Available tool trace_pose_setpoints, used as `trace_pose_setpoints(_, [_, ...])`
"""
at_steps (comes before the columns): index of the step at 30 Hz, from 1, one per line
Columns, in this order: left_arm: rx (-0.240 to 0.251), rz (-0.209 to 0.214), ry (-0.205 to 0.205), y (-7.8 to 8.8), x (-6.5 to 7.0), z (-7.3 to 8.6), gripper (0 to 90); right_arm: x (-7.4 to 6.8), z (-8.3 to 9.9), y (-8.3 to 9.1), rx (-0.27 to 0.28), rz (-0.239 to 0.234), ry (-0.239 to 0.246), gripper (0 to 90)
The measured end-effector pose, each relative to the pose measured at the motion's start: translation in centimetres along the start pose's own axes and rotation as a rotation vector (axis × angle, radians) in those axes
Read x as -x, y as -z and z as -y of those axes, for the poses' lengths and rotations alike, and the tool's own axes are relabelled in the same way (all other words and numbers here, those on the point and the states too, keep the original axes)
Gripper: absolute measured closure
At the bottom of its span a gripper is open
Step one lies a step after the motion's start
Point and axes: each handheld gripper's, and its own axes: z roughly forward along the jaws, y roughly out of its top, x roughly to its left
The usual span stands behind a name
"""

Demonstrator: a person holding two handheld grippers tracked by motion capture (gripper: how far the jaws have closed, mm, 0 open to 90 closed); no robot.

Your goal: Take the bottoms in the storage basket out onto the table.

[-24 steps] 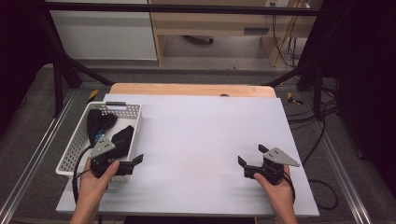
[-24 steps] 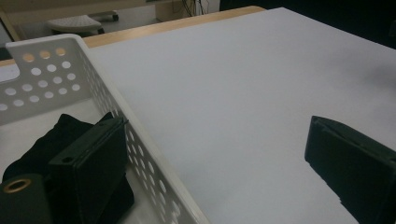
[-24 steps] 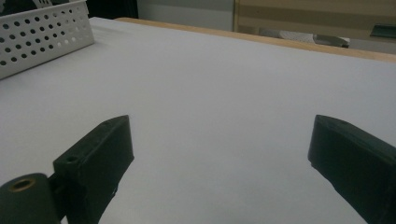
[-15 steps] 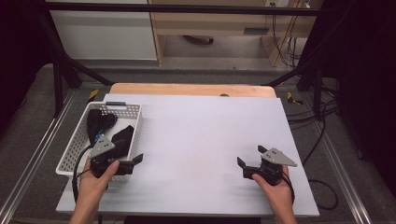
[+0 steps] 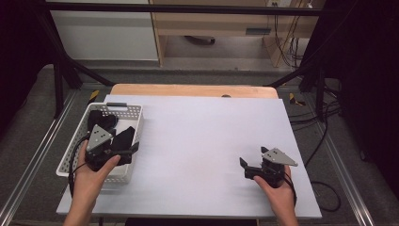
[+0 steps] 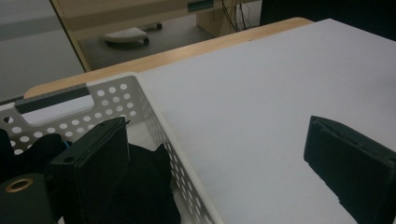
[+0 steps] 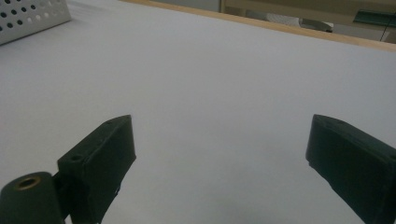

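Note:
A white perforated basket (image 5: 134,113) stands at the table's left side and holds black items (image 5: 98,118) whose kind I cannot tell. My left gripper (image 5: 128,143) hovers over the basket's near right part, open and holding nothing. In the left gripper view the left gripper (image 6: 219,154) straddles the basket wall (image 6: 159,121): one jaw is over the black items (image 6: 144,186), the other over the white tabletop. My right gripper (image 5: 251,160) rests low at the table's front right, open with only bare tabletop between its jaws, as the right gripper (image 7: 224,149) view shows.
The white tabletop (image 5: 202,136) stretches between the two hands, with a wooden strip (image 5: 193,90) along its far edge. The basket's corner (image 7: 32,14) is far off in the right gripper view. Cables (image 5: 324,113) lie on the floor to the right.
My left gripper has moved left and away from me, from beside the basket's near right corner to over the basket. The right gripper has barely moved.

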Motion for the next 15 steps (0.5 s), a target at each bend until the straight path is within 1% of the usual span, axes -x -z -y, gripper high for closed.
trace_pose_setpoints(2, [-0.021,-0.013,-0.035,-0.2,-0.1,-0.7,7.0,-0.1,0.0,-0.2,-0.013,-0.004,0.005,8.5])
trace_pose_setpoints(4, [-0.037,0.006,-0.052,-0.5,-0.6,-1.3,7.9,0.0,0.0,-0.4,-0.013,-0.008,-0.004,8.8])
trace_pose_setpoints(5, [-0.050,0.015,-0.052,-0.7,-1.0,-1.6,7.9,0.0,-0.1,-0.5,-0.018,-0.014,-0.011,9.1])
trace_pose_setpoints(6, [-0.070,0.025,-0.040,-0.8,-1.4,-1.8,8.0,-0.1,-0.1,-0.5,-0.021,-0.021,-0.017,9.5])
trace_pose_setpoints(9, [-0.102,0.032,0.009,-1.0,-2.8,-2.0,8.8,-0.2,0.0,-0.3,-0.024,-0.020,0.001,9.9])
trace_pose_setpoints(10, [-0.118,0.023,0.019,-1.0,-3.3,-2.1,9.6,-0.2,0.0,-0.2,-0.026,-0.018,-0.001,10.1])
trace_pose_setpoints(13, [-0.140,-0.007,0.057,-1.0,-4.9,-2.2,10.0,-0.2,0.0,-0.3,-0.024,-0.020,-0.006,10.1])
trace_pose_setpoints(14, [-0.143,-0.009,0.077,-0.9,-5.4,-2.2,10.2,-0.2,0.0,-0.3,-0.024,-0.024,-0.006,10.1])
trace_pose_setpoints(15, [-0.139,-0.009,0.106,-0.9,-5.9,-2.2,10.3,-0.3,0.0,-0.4,-0.024,-0.028,-0.009,10.1])
